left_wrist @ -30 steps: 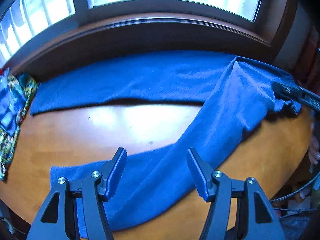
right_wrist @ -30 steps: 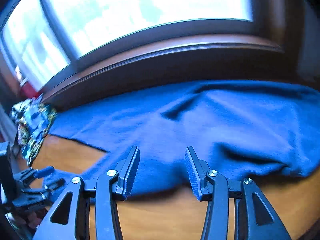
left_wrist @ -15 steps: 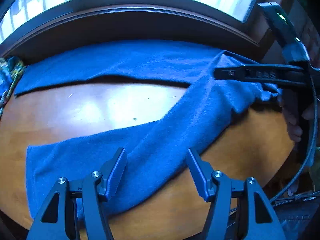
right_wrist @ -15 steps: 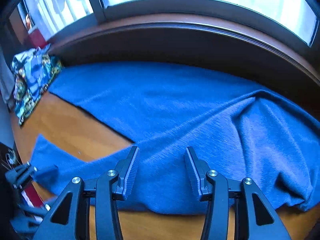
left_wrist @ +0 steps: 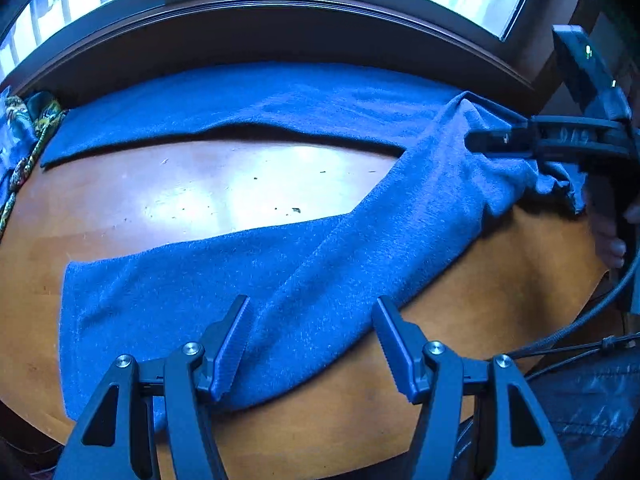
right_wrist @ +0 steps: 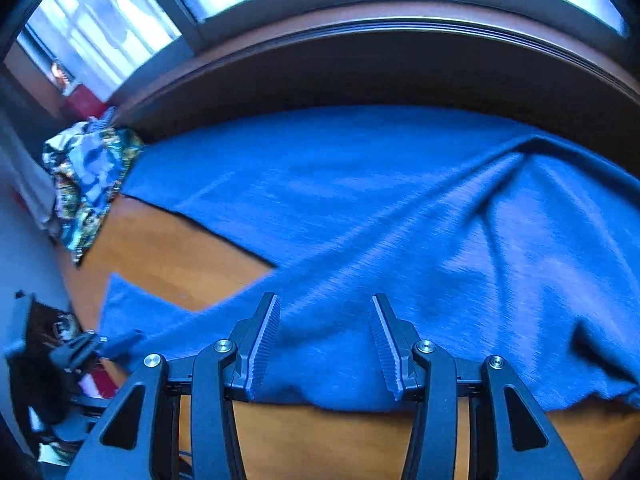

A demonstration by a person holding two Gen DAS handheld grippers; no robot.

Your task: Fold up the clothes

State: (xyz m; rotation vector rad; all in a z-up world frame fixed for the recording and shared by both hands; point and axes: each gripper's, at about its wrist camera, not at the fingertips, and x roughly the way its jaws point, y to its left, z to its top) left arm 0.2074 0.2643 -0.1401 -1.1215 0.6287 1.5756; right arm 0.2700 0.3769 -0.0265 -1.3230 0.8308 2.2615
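A blue garment lies spread on the wooden table. One long part runs along the far edge. The other slants toward the near left corner. My left gripper hovers open over that near part, with nothing between its fingers. My right gripper is open above the near hem of the wide, wrinkled end of the garment. The left wrist view shows the right gripper from the side at that wide end, held by a hand. The left gripper appears at the lower left of the right wrist view.
A patterned multicoloured cloth lies bunched at the table's left end, against a dark wooden window sill that runs behind the table. Cables hang off the right edge. Bare wood shows between the two long parts.
My right gripper has swung in over the garment's wide end and now sits at its near hem. My left gripper has shifted a little over the near part. Both stayed open.
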